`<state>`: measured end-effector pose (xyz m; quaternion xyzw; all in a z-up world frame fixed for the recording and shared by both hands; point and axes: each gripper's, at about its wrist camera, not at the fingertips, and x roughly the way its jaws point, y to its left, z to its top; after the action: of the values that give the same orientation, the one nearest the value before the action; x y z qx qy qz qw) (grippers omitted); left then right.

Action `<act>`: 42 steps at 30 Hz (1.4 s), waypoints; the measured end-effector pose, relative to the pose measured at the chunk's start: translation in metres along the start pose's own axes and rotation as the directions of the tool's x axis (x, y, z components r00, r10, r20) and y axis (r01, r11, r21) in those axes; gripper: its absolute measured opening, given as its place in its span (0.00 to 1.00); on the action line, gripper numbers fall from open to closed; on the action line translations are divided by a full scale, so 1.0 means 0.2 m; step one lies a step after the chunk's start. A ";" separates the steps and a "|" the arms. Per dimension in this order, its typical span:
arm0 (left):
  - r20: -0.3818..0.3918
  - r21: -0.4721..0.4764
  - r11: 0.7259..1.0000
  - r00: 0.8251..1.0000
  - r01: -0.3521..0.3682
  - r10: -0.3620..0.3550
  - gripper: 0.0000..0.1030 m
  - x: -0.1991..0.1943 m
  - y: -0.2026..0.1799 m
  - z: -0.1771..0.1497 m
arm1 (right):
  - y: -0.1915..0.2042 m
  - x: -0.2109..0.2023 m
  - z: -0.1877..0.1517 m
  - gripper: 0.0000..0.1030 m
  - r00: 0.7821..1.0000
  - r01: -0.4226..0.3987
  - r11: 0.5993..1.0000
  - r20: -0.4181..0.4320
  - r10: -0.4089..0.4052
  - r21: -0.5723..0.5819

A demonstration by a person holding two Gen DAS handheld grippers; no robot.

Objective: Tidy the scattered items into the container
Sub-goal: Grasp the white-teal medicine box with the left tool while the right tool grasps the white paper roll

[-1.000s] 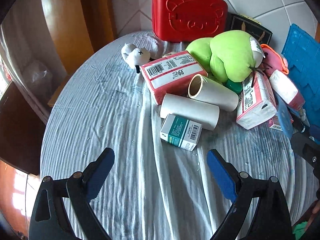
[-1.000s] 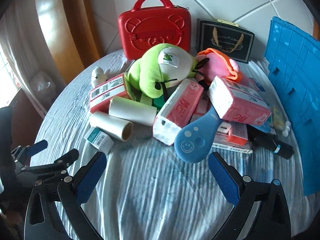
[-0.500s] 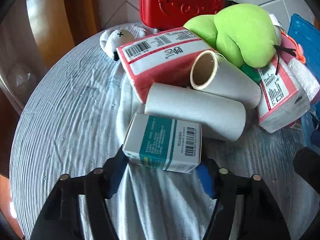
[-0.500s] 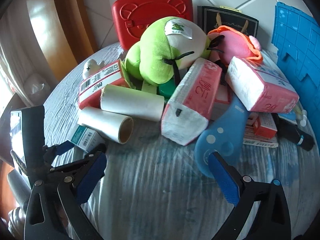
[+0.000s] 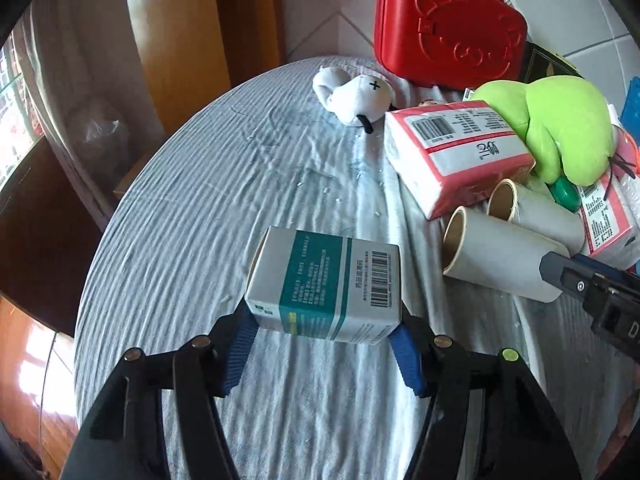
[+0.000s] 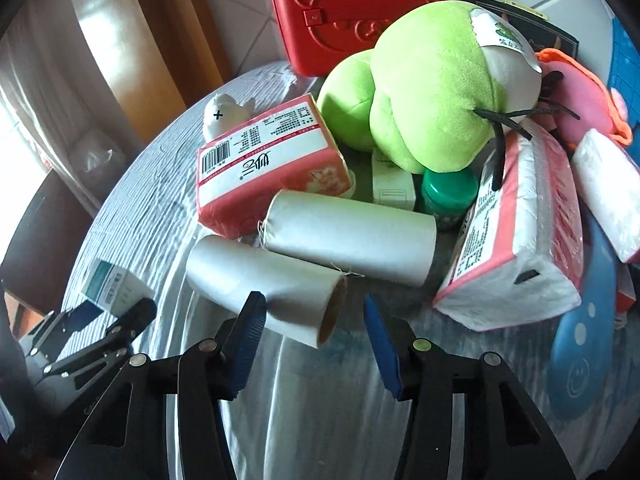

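My left gripper [image 5: 322,326] is shut on a white-and-teal box [image 5: 328,280], its blue pads pressing both ends. The box hangs just above the striped tablecloth [image 5: 200,200], left of the pile. The right wrist view shows the same box [image 6: 108,284] in the left gripper [image 6: 108,312] at the lower left. The jaws of my right gripper [image 6: 313,312] are closing around the near end of a white roll [image 6: 264,284]. The left pad is at the roll's side; the right pad stands clear of its open end. A second roll [image 6: 348,236] lies just behind.
A red bear case [image 6: 360,12] stands at the back. The pile holds a green plush [image 6: 432,92], pink tissue packs [image 6: 272,168], a green-lidded jar [image 6: 450,196], a pink plush [image 6: 580,100] and a blue paddle [image 6: 584,360]. A small white plush [image 5: 356,92] lies apart. The table edge curves along the left.
The left gripper closed on the box, lifted it and carried it left of the pile. The right gripper came down to the front roll and its jaws narrowed around the roll's end.
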<state>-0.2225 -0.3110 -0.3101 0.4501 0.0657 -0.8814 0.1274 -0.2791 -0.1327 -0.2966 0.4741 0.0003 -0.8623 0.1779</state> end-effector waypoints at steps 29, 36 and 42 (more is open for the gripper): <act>-0.042 -0.226 0.961 0.987 -0.158 0.153 0.59 -0.05 -0.11 -0.08 | 0.04 0.11 0.04 0.64 0.956 -0.263 0.922 -0.206 0.210 -0.283; -0.049 -0.251 0.948 0.980 -0.197 0.190 0.59 -0.05 -0.08 -0.09 | 0.12 0.06 0.03 0.61 0.933 -0.347 0.871 -0.226 0.281 -0.349; -0.071 -0.257 0.945 0.979 -0.203 0.191 0.59 0.01 -0.06 -0.11 | 0.18 0.19 0.02 0.52 0.945 -0.304 0.879 -0.237 0.228 -0.368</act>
<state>-0.2099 -0.2944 -0.3235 0.4531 0.1397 -0.8374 0.2718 -0.2909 -0.1785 -0.3198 0.5017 0.1275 -0.7630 0.3872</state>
